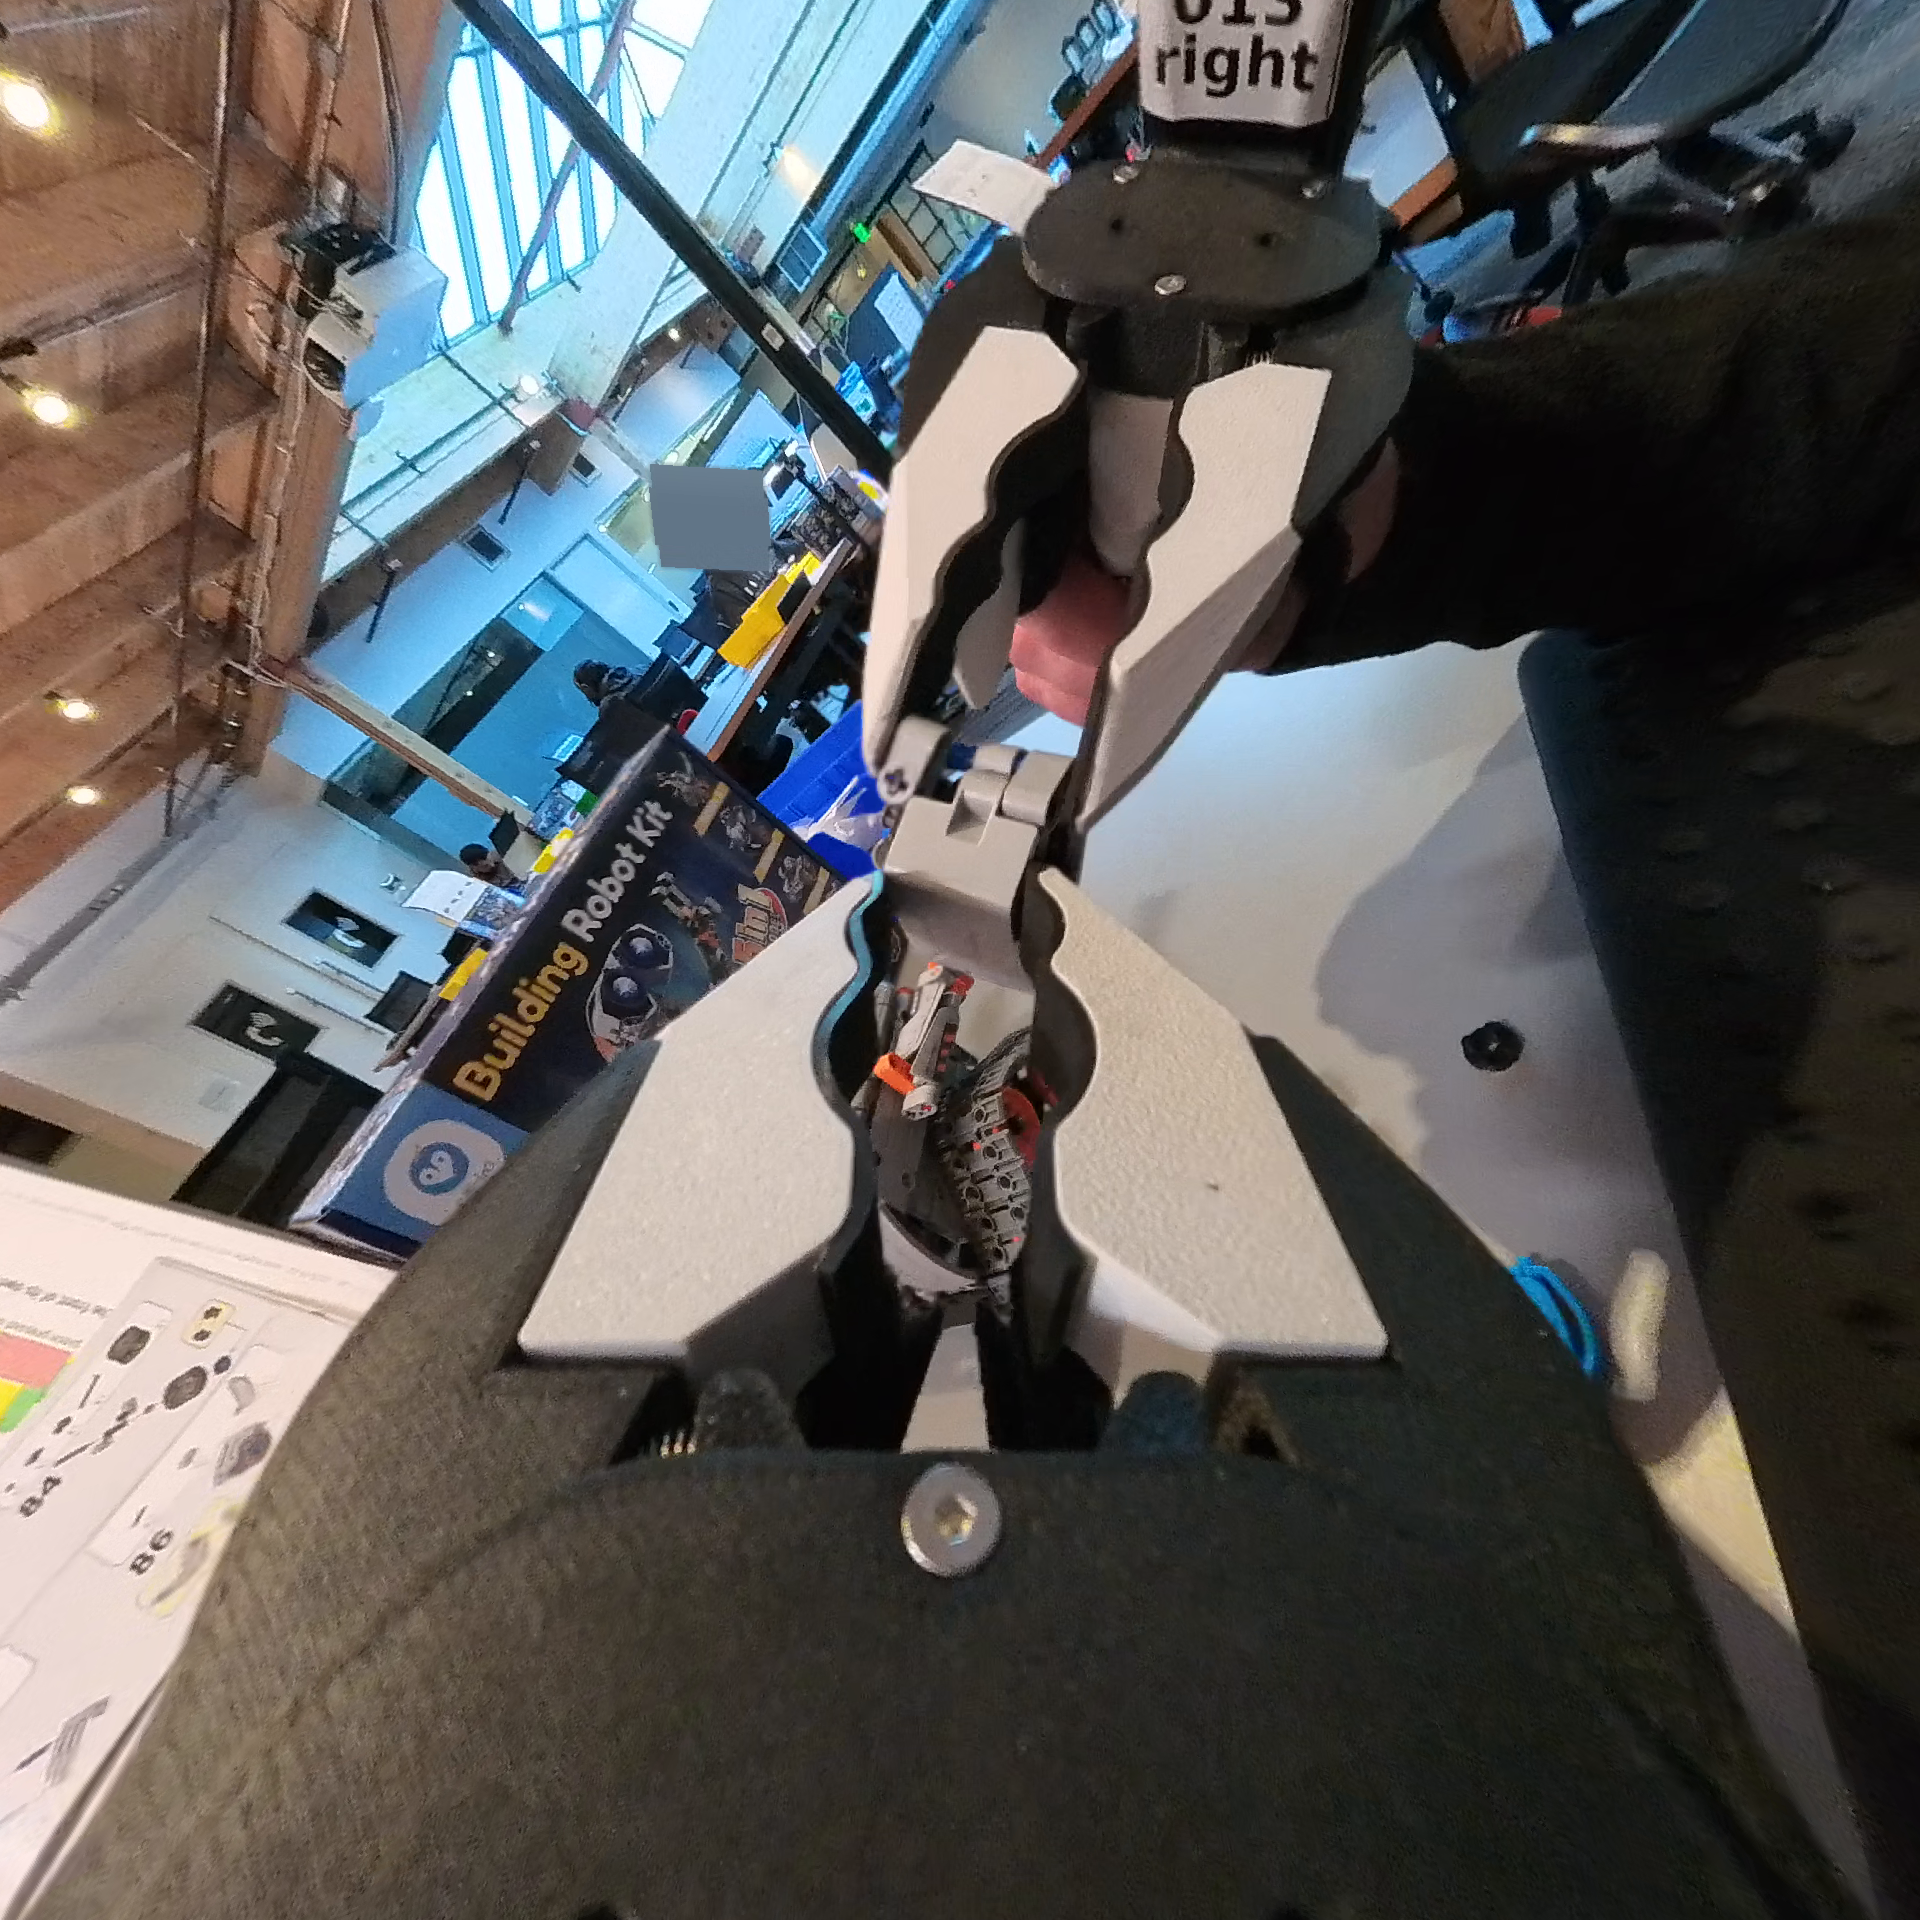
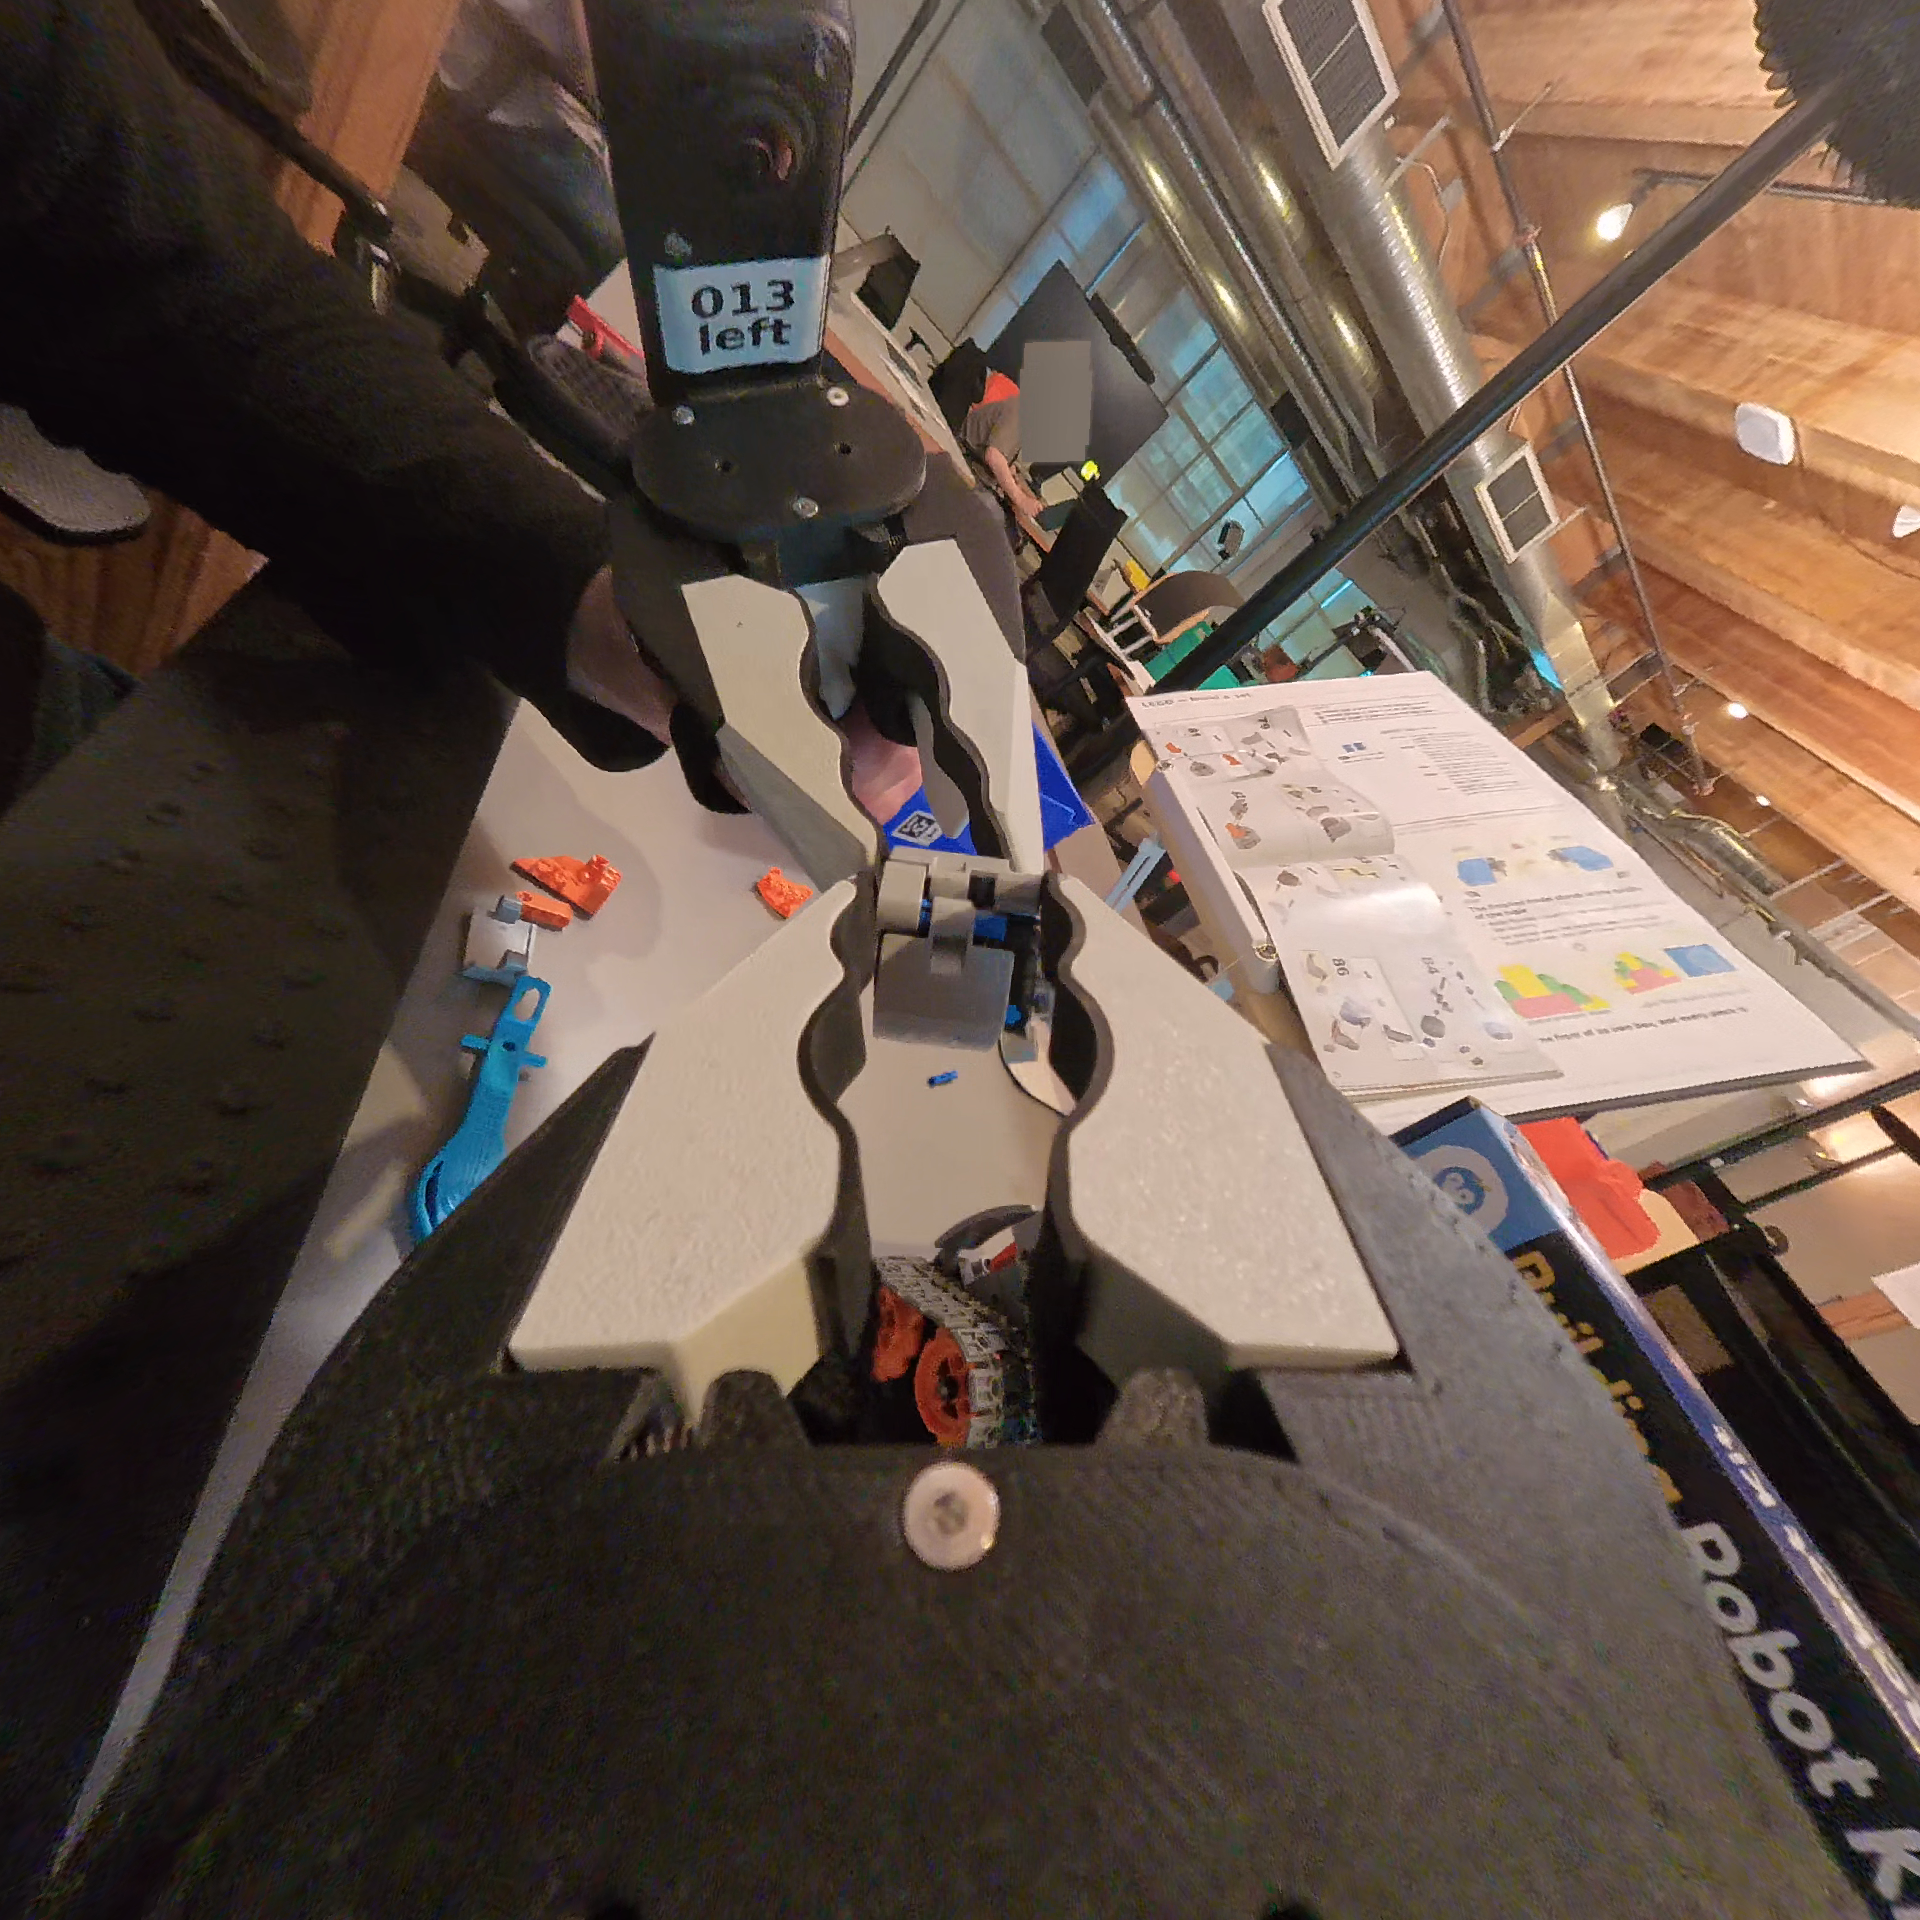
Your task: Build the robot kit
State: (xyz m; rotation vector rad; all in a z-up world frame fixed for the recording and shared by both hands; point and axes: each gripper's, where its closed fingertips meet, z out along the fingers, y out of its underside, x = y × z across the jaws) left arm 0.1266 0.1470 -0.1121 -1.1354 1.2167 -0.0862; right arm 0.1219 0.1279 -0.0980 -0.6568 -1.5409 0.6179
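My left gripper [image 1: 966, 899] and my right gripper [image 2: 951, 894] face each other tip to tip above a white table [image 2: 623, 810]. Both are shut on one grey brick assembly [image 1: 956, 925] with a hinged top and a flat panel [image 2: 940, 987]. In the left wrist view the right gripper [image 1: 987, 774] meets it from above, and a small grey connector [image 1: 909, 753] sits at its left fingertip. In the right wrist view the left gripper [image 2: 951, 847] holds the far end. Below, between the fingers, lies a tracked brick model with orange wheels [image 2: 956, 1351], also seen in the left wrist view [image 1: 966, 1132].
A dark kit box [image 1: 582, 997] stands at the table's edge beside an open instruction booklet [image 2: 1403, 883]. Orange bricks [image 2: 571, 883], a blue brick-separator tool [image 2: 488, 1101] and a tiny blue pin [image 2: 940, 1081] lie on the table. A black perforated mat [image 1: 1745, 935] borders it. Only a small space, under 4 cm, lies between the two pairs of fingers.
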